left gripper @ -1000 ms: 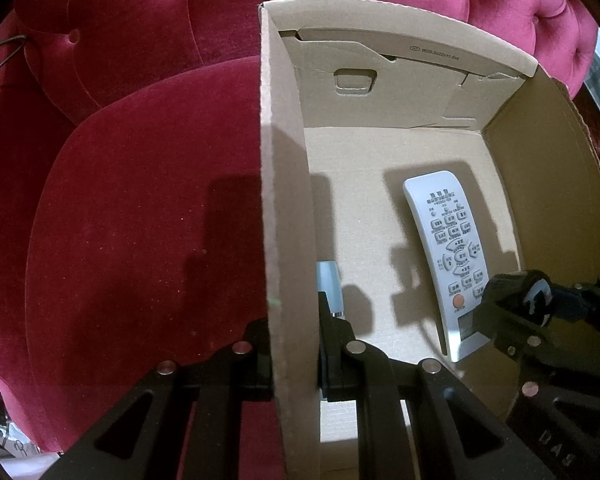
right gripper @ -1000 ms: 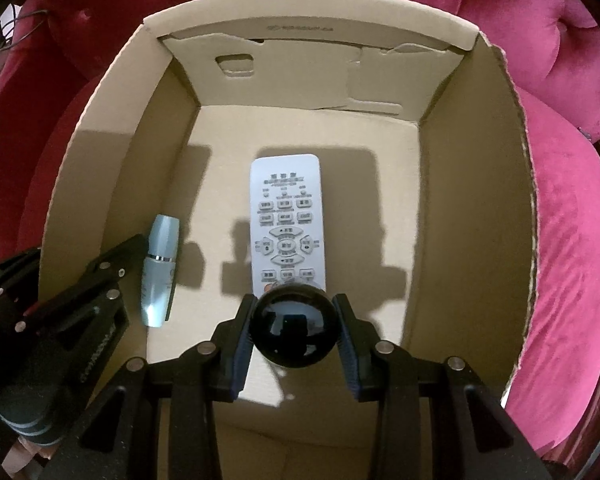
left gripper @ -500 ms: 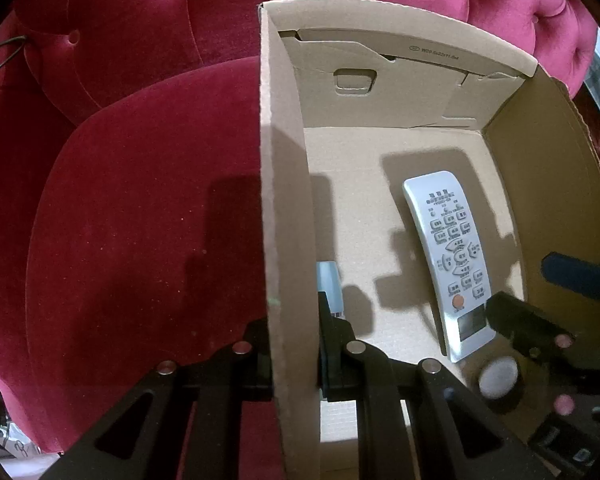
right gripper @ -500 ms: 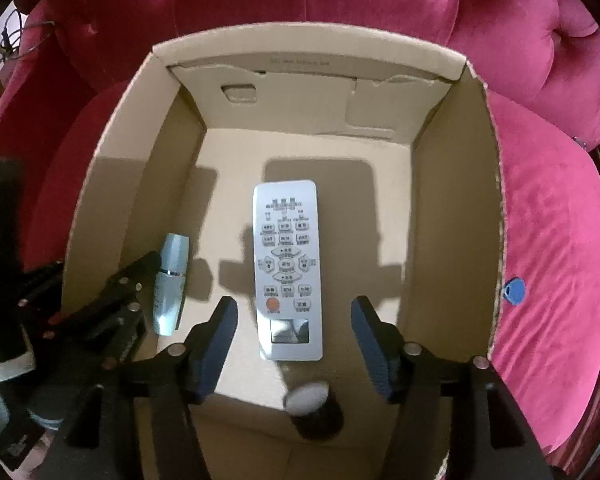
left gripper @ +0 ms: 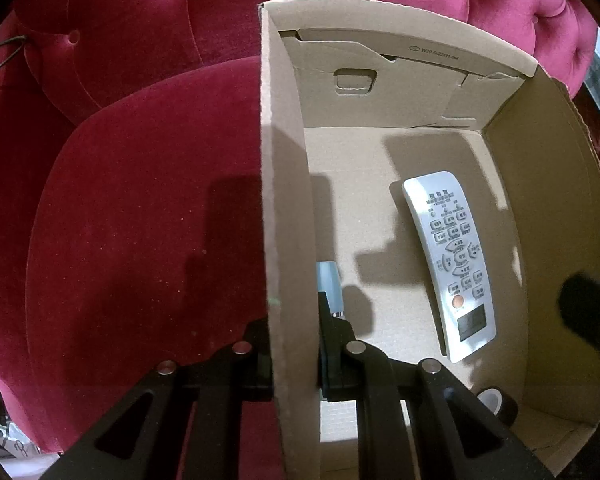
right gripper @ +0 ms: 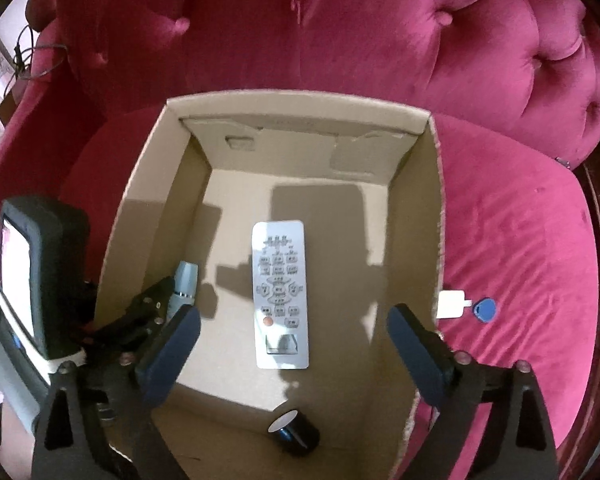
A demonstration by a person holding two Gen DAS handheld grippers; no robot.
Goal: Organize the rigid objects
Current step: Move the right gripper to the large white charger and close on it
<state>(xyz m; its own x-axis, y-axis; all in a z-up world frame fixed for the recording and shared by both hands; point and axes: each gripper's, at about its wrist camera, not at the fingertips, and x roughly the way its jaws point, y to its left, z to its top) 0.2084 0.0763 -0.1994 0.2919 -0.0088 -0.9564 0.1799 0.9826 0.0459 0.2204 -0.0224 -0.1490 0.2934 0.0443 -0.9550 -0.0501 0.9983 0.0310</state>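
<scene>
- My left tongs (left gripper: 292, 360) are clamped on the left wall of the cardboard box (right gripper: 432, 216), one jaw outside it and one inside, steadying it on the red velvet sofa (right gripper: 380, 32).
- Just inside that left wall lies a pale blue-grey tube (right gripper: 185, 284), its long axis running front to back along the wall, partly hidden by the left tongs.
- In the middle of the box floor lies the grey remote control (right gripper: 281, 294), flat and buttons up; its long axis also runs front to back, with the small screen end toward me.
- At the box's near edge, in front of the remote, a small black cylinder (right gripper: 294, 432) lies on its side, its pale end face tilted up and to the left.
- My right tongs (right gripper: 294, 332) have just been opening and now stand wide above the box, with nothing between them.
- Outside the box, just beyond its right wall on the seat cushion, rest a white tag (right gripper: 450, 304) and a blue fob (right gripper: 485, 310), joined and lined up left to right.
- I judge these the next pieces to collect: they lie to the right of my right tongs, the nearer hand.
</scene>
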